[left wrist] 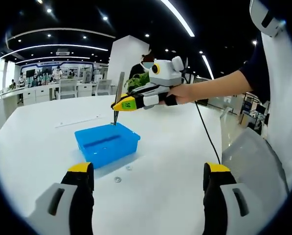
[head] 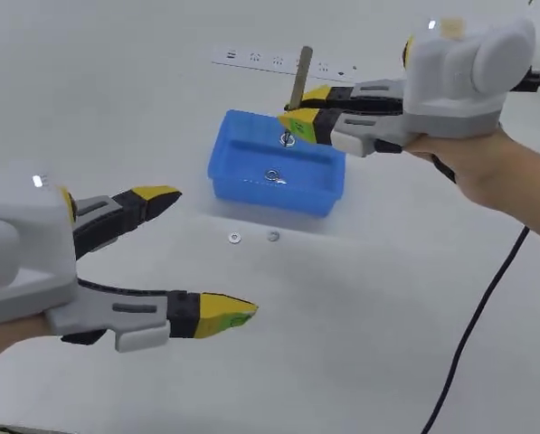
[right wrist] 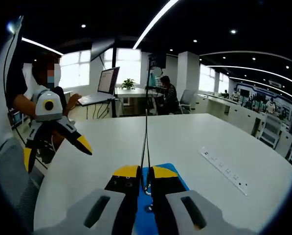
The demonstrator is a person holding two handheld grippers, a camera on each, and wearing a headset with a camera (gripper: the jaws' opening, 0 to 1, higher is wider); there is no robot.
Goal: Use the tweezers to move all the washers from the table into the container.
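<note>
Tweezers (head: 299, 77) stand clamped between the closed fingers of the right gripper (head: 294, 119), tip apparently holding a washer (head: 288, 139) over the blue container (head: 270, 195). Ease the squeeze slightly, low inside. Left gripper (head: 206, 251) gapes empty; loose washers (head: 234, 237) lie ahead of its fingers.

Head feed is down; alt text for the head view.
The right gripper holds tweezers nearly upright over the blue container, a washer at their tip. The left gripper is open lower left; two washers lie on the table.
</note>
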